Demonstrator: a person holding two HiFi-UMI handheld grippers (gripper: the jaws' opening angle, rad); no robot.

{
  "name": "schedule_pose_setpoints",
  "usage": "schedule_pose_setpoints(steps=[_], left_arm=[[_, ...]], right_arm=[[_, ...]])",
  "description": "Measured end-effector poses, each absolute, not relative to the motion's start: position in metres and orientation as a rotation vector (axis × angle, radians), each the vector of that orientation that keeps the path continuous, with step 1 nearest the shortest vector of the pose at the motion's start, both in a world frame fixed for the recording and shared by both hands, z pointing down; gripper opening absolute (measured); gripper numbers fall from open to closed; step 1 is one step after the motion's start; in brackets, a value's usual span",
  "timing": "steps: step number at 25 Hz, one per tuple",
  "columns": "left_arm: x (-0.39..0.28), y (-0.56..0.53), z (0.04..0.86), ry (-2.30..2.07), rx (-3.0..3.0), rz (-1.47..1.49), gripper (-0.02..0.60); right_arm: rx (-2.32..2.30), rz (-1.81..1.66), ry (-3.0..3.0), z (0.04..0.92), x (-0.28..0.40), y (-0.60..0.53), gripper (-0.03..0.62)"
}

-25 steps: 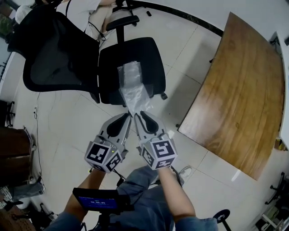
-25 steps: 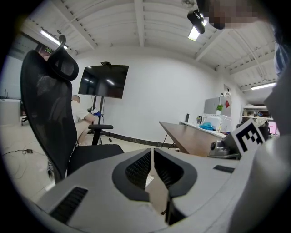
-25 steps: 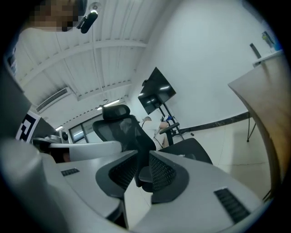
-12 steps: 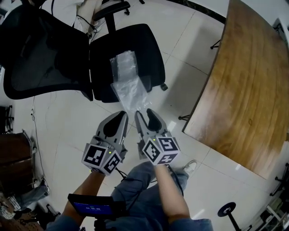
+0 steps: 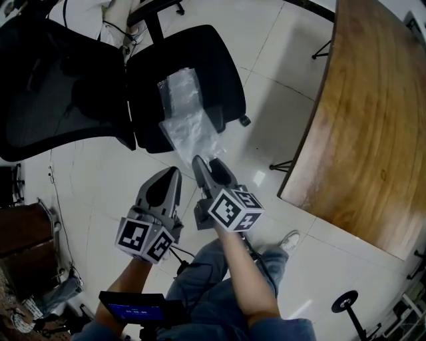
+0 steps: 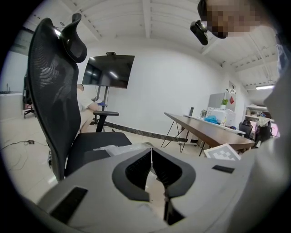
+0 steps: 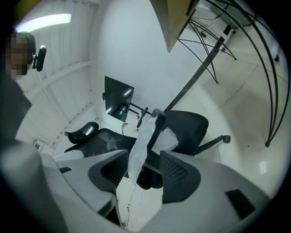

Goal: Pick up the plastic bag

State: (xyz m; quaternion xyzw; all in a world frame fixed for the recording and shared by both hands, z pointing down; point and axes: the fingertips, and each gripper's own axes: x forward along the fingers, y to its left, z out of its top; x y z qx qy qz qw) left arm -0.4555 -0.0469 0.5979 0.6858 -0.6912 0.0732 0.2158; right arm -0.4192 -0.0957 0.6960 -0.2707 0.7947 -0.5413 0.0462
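Note:
A clear plastic bag (image 5: 188, 120) lies on the black office chair's seat (image 5: 223, 63), with its near end hanging over the front edge. My right gripper (image 5: 200, 164) is rolled on its side just below that end. Its jaws have just been opening and stand open. In the right gripper view the bag (image 7: 140, 143) runs as a crumpled strip between the right gripper's (image 7: 143, 157) pads, which do not press on it. My left gripper (image 5: 175, 173) sits beside it, jaws shut tip to tip (image 6: 151, 152). Bag plastic (image 6: 111, 149) shows just beyond them.
The chair's mesh back (image 5: 53, 86) stands to the left of the seat. A curved wooden table (image 5: 373, 113) on thin metal legs fills the right side. A person sits behind the chair (image 5: 113, 13). A dark cabinet (image 5: 23, 243) stands at the left, and a wall screen (image 6: 108, 71) hangs beyond.
Both grippers have come down and back from the seat edge. The right gripper has rolled onto its side and opened its jaws, so the bag's end is no longer pinched.

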Motion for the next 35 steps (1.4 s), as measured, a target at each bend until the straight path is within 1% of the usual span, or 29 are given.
schedule_pose_setpoints(steps=[3, 4, 5, 6, 8, 9, 20, 26, 35], left_arm=[[-0.462, -0.047, 0.602, -1.924, 1.893, 0.215, 0.009], [-0.463, -0.047, 0.602, -1.926, 1.891, 0.218, 0.009], [-0.463, -0.047, 0.602, -1.923, 1.89, 0.219, 0.009], [-0.462, -0.047, 0.601, -1.915, 1.891, 0.219, 0.009], [-0.46, -0.048, 0.599, -1.906, 1.893, 0.216, 0.008], [-0.459, -0.049, 0.599, -1.905, 1.895, 0.216, 0.008], [-0.46, -0.048, 0.597, -1.915, 1.897, 0.208, 0.008], [-0.459, -0.052, 0.582, -1.927, 1.892, 0.177, 0.002], [-0.438, -0.057, 0.546, -1.932, 1.939, 0.159, 0.002]], right_arm=[[-0.787, -1.684, 2.379, 0.697, -0.427, -0.101, 0.229], [-0.777, -1.679, 2.369, 0.696, -0.428, -0.103, 0.219], [-0.774, -1.668, 2.365, 0.695, -0.429, -0.104, 0.177], [-0.778, -1.654, 2.367, 0.693, -0.428, -0.105, 0.167], [-0.795, -1.618, 2.394, 0.691, -0.428, -0.106, 0.022], [-0.798, -1.602, 2.41, 0.69, -0.428, -0.106, 0.014], [-0.734, -1.574, 2.474, 0.675, -0.436, -0.103, 0.013], [-0.677, -1.52, 2.522, 0.646, -0.434, -0.102, 0.012], [-0.583, -1.461, 2.58, 0.6, -0.426, -0.102, 0.011]])
